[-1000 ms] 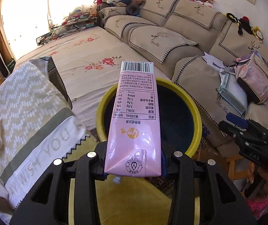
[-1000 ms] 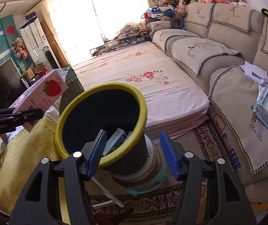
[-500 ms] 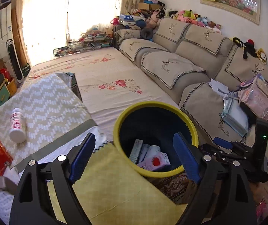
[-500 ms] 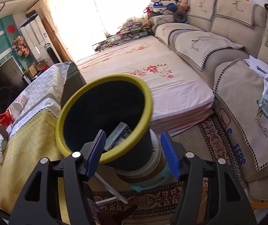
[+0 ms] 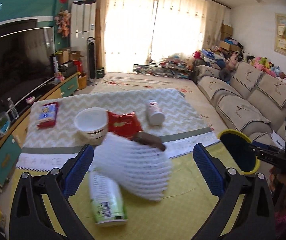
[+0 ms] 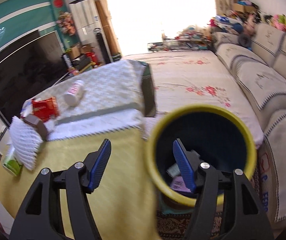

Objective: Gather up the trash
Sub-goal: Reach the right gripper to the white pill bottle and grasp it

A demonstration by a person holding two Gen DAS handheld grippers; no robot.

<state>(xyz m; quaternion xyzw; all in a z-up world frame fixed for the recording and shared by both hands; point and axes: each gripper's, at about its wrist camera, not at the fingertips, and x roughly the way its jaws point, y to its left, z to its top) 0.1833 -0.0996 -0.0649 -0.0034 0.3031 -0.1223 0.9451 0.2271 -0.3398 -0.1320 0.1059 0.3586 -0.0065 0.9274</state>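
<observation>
Blue-padded left tongs (image 5: 143, 172) gape wide around white foam netting (image 5: 139, 168); right tongs (image 6: 143, 164) spread, holding nothing.

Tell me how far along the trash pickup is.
Partly done: the yellow-rimmed bin already holds several cartons. Both grippers are open and empty; the left gripper faces the white foam net and green bottle. Left on the table: red wrapper, white cup, pink-labelled bottle, snack pack.
</observation>
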